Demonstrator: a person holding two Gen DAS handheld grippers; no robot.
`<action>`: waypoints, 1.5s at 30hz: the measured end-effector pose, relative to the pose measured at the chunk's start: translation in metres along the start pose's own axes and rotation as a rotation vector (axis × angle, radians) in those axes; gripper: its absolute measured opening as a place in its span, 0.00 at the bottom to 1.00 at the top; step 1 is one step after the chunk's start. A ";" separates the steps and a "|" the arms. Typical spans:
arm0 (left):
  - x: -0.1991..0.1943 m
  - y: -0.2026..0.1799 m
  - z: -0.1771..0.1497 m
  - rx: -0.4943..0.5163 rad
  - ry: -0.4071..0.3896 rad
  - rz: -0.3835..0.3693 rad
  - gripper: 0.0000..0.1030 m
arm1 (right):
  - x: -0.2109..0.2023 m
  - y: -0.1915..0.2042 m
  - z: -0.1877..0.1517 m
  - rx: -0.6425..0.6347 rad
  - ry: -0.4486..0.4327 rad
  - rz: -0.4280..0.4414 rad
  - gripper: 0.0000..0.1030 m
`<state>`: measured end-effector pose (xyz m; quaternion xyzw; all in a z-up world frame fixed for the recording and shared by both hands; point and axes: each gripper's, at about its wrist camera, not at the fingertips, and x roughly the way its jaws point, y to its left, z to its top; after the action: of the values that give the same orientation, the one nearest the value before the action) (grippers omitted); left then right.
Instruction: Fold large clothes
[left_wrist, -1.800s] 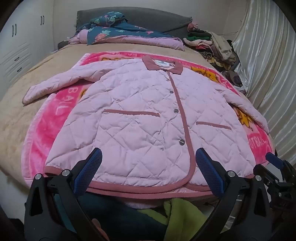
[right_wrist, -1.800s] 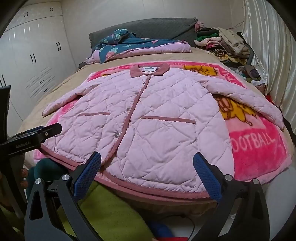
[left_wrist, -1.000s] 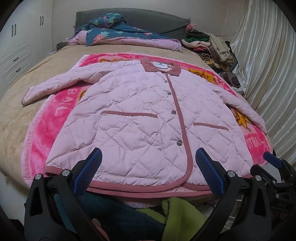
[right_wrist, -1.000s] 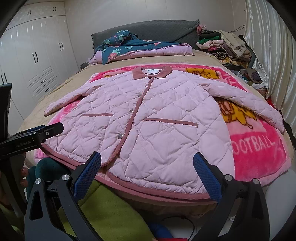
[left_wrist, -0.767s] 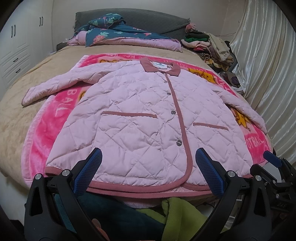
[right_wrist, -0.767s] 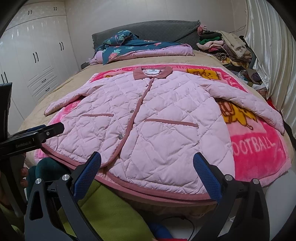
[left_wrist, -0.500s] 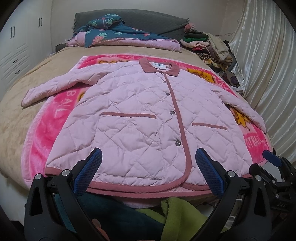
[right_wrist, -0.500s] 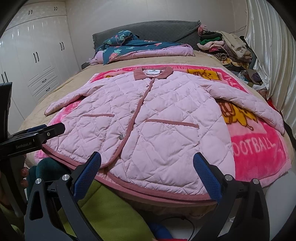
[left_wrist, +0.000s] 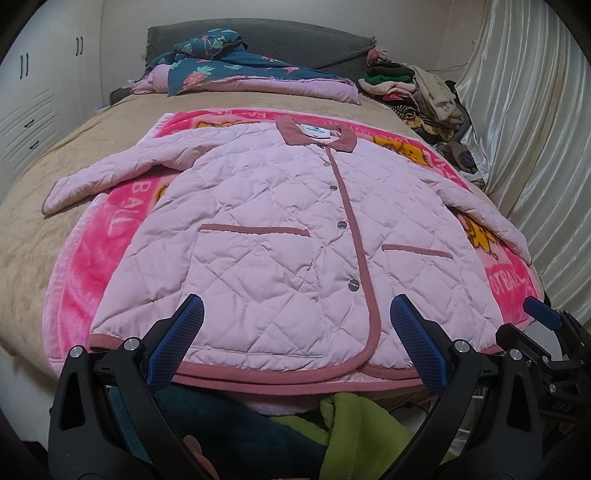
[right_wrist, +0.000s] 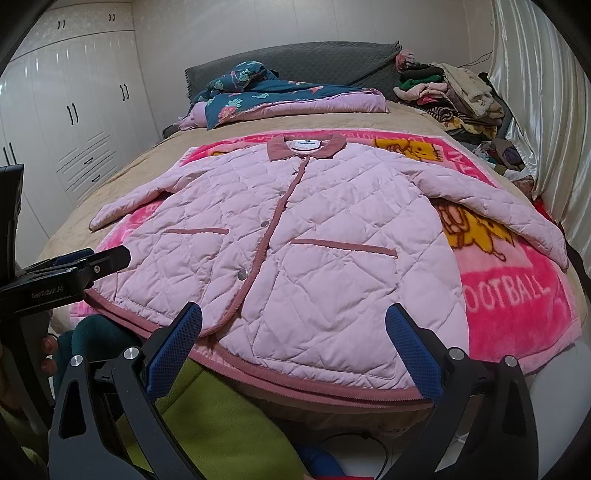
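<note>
Left wrist — pink jacket (left_wrist: 280, 236) flat on blanket-covered bed (left_wrist: 33, 221), wardrobe (right_wrist: 74, 110) beside.

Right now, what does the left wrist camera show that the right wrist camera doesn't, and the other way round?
Only the left wrist view shows the right gripper at its right edge, beside the jacket's hem. Only the right wrist view shows the left gripper at its left edge, and the tall white wardrobe in full. Both show the pink quilted jacket lying flat and buttoned, sleeves spread, on the pink blanket, the floral bedding at the headboard, the clothes pile, and each camera's own open blue-padded fingers.
</note>
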<state>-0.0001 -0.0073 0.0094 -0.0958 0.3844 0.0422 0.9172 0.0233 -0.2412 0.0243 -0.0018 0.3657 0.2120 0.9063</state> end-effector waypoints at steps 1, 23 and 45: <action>-0.001 -0.001 0.001 0.000 0.001 0.001 0.92 | 0.000 0.001 0.000 0.000 0.001 0.000 0.96; -0.002 -0.006 0.028 -0.012 0.000 0.004 0.92 | 0.006 -0.006 0.032 -0.030 -0.045 -0.051 0.96; 0.046 0.002 0.135 -0.048 -0.066 0.035 0.92 | 0.041 -0.012 0.129 -0.016 -0.143 -0.031 0.96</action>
<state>0.1260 0.0227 0.0689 -0.1096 0.3546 0.0703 0.9259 0.1394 -0.2156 0.0896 0.0004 0.2984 0.2004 0.9332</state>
